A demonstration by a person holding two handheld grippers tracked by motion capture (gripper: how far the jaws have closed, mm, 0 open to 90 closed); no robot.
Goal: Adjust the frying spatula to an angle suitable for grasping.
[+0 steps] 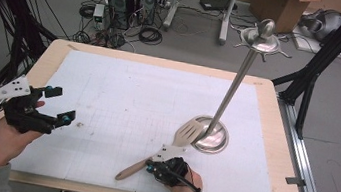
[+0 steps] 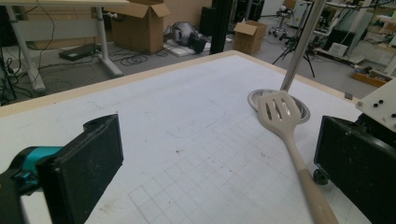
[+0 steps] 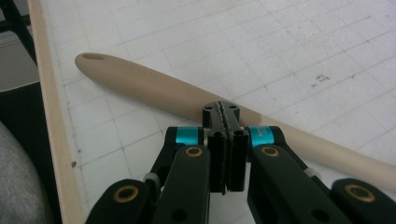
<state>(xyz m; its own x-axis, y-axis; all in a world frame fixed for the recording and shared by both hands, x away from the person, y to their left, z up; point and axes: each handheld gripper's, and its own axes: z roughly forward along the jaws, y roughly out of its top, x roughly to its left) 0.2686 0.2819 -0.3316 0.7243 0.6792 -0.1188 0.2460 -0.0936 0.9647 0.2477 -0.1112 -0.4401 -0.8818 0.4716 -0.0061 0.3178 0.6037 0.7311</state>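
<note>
Overall: a person stands at a wooden table (image 1: 273,141) covered by a white gridded mat (image 1: 132,101), with a gripper in each hand.
Spatula: the slotted spatula (image 1: 188,133) lies flat on the mat at the near right; its head rests against the round base of the metal stand (image 1: 213,135), and its pale handle runs back toward the table's near edge.
Right gripper: the right gripper (image 1: 161,166) sits over the spatula's handle, about halfway along it.
Right jaws: in the right gripper view the two jaws are pressed flat together with no gap, and the spatula handle (image 3: 140,88) passes just beyond and under their tips; nothing lies between them, so the spatula is not gripped.
Left gripper: the left gripper (image 1: 61,106) is held above the mat's left side, well apart from the spatula.
Left jaws: spread wide, with nothing between them.
High view adds: the stand's tall pole and its hooked top, and cables and computer towers on the floor beyond the table.
Left gripper view adds: the three slots in the spatula head (image 2: 280,112) and the right gripper's grey plate at the frame's right edge.
Right gripper view adds: the hanging hole at the handle's end, close to the table's wooden rim.
</note>
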